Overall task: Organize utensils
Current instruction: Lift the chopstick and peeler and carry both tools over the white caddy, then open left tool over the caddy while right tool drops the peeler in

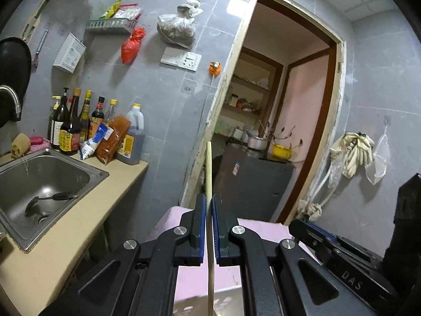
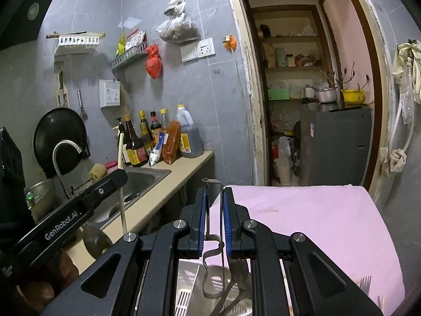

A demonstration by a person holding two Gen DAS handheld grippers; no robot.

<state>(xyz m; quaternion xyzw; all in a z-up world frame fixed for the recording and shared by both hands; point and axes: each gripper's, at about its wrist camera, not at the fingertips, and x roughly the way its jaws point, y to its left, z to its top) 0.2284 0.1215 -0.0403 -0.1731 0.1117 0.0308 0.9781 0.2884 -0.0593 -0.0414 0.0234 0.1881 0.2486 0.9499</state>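
While both tools are loaded, the carry step is in hand.
Left gripper [image 1: 209,210]: pinching a wooden handle [image 1: 209,168] — upright between its pads.
Right gripper [image 2: 213,210]: clamped on metal utensils [image 2: 210,239].
Next: lower each into the metal tray [image 2: 186,284] below — judged.

**Two names on the tools, little else legible**

The right tool [image 1: 310,223], seen from the left wrist, carries the pale letters "DAS" on its black body. The left tool [image 2: 115,181], seen from the right wrist, reads "GenRobot.AI" in white along its black side. The bottles [image 2: 147,142] by the sink wear yellow and red labels, their print too small to make out.
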